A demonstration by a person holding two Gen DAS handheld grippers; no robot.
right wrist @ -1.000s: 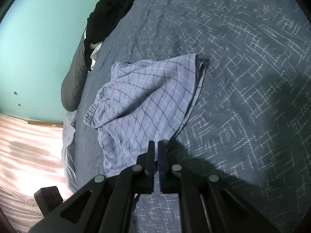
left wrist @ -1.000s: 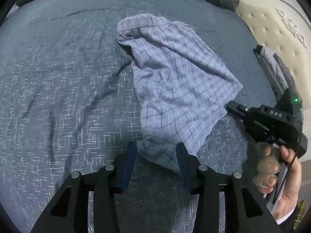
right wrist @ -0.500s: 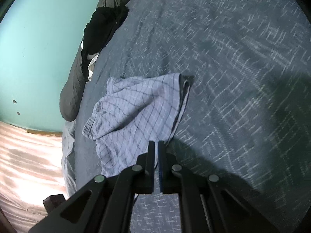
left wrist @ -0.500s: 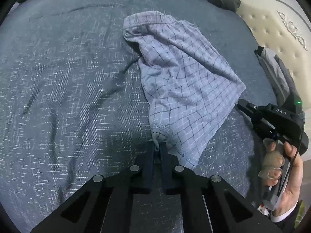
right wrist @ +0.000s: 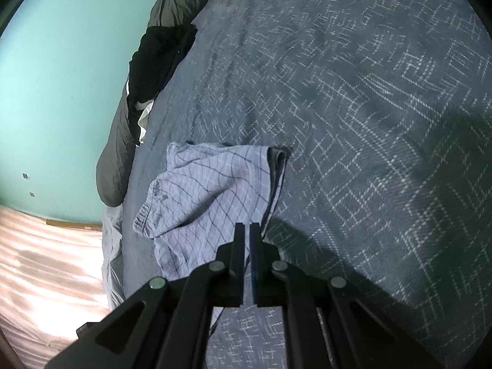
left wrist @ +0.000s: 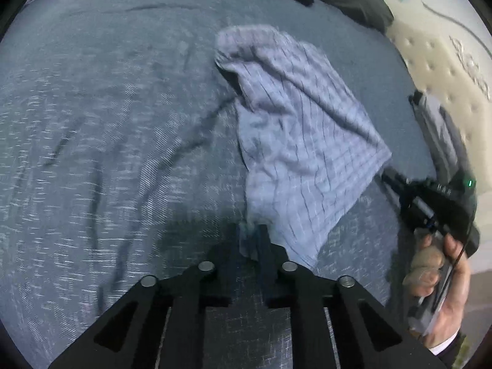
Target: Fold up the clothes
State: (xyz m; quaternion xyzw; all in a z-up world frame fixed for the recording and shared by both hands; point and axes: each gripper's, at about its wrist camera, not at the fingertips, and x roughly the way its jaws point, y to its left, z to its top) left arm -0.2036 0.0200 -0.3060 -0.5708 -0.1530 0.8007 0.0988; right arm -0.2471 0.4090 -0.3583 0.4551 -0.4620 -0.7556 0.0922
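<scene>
Since one second earlier, the left gripper (left wrist: pixel 250 240) has closed from wide open around the near corner of the checked shorts (left wrist: pixel 304 141) onto that corner; its jaws have just eased slightly wider, yet a bunch of the blue checked cloth remains pinched between the dark pads. Over the same interval the shorts have shifted across the bedspread (left wrist: pixel 107 123) and are now drawn up into a taut sheet slanting between the two tools. In the left wrist view the garment stretches from its crumpled far end, which lies on the blue flecked bedspread, toward the lower right, where its other corner meets the tip of the right gripper (left wrist: pixel 392 178), held by a person's hand (left wrist: pixel 442 279). In the right wrist view the right gripper (right wrist: pixel 247 240) shows its fingers pressed nearly together, with the hem of the shorts (right wrist: pixel 209 184) running down to and between them, so it is clamped on the cloth. The elastic waistband (right wrist: pixel 144 215) faces the left edge of the bed, and a folded edge lies on the bedspread (right wrist: pixel 369 123) at the upper right of the garment. A grey pillow (right wrist: pixel 123 141) and a black garment (right wrist: pixel 156 58) lie along the bed's far side against a turquoise wall (right wrist: pixel 61 77); a cream tufted headboard (left wrist: pixel 439 61) appears at the right of the left wrist view.
</scene>
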